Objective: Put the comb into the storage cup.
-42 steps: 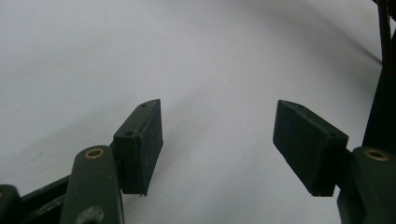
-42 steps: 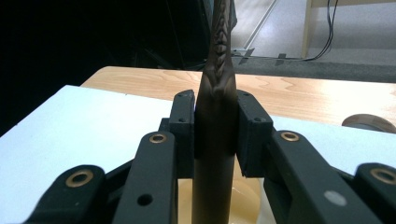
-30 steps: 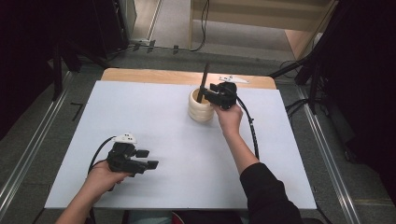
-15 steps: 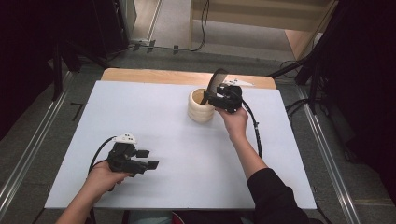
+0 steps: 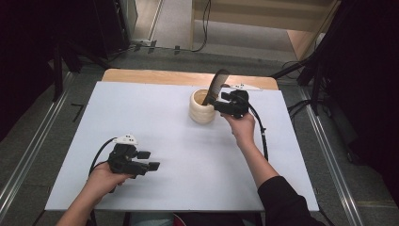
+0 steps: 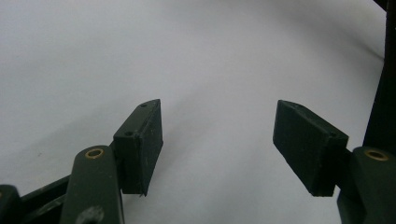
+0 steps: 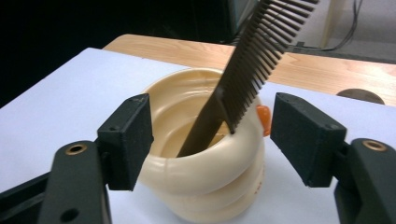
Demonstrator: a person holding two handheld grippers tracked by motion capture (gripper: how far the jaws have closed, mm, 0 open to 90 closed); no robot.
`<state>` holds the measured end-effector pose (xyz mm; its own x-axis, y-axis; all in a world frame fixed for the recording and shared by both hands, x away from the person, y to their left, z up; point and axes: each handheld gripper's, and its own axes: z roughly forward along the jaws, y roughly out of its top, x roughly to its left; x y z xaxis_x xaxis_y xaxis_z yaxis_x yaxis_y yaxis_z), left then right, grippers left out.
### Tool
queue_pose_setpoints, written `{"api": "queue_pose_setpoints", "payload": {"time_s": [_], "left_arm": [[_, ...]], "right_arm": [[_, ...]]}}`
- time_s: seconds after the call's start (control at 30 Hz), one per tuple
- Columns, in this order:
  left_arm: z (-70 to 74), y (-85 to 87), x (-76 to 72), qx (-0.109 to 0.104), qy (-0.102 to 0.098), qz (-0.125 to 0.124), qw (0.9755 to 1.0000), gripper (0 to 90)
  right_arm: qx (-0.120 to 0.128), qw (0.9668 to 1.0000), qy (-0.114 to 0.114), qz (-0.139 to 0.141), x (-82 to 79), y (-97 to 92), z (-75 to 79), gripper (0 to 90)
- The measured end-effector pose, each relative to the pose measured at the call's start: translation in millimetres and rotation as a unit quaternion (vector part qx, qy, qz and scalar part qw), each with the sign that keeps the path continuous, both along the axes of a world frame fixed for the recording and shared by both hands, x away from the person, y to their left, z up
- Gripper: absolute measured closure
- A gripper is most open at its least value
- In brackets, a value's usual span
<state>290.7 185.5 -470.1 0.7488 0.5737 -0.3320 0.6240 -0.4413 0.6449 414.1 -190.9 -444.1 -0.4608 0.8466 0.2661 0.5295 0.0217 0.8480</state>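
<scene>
Nearest me, my left gripper (image 5: 149,160) rests on the white table sheet (image 5: 164,197) at the near left, jaws spread wide with only bare sheet between them. Farther out, my right gripper (image 5: 217,101) has just been opening its jaws; they now stand apart on either side of the dark toothed comb (image 7: 243,70), pads off it. The comb leans handle-down inside the cream ribbed round holder (image 5: 201,109), which sits near the table's wooden far edge (image 5: 160,76).
</scene>
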Motion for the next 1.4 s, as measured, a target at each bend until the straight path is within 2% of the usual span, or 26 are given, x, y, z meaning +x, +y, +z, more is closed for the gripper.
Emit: {"api": "queue_pose_setpoints", "payload": {"time_s": [0.23, 0.6, 0.97, 1.4], "left_arm": [[0.0, 0.3, 0.1, -0.001, 0.0, 0.001, 1.0, 34.1], [0.0, 0.7, 0.3, -0.002, 0.0, 0.002, 1.0, 34.1], [0.3, 1.5, 0.4, -0.005, 0.0, 0.004, 1.0, 34.1], [1.1, 2.8, 0.9, -0.006, 0.001, 0.005, 1.0, 34.1]], "right_arm": [[-0.002, 0.9999, -0.009, 0.014, -12.6, 1.5, 4.5, 26.3], [-0.009, 0.9992, -0.03, 0.024, -29.7, -1.1, 1.7, 24.5], [-0.008, 0.999, -0.023, 0.038, -43.3, -3.9, -4.7, 24.3], [-0.005, 0.9978, -0.029, 0.06, -62.5, -5.7, -8.1, 24.2]]}}
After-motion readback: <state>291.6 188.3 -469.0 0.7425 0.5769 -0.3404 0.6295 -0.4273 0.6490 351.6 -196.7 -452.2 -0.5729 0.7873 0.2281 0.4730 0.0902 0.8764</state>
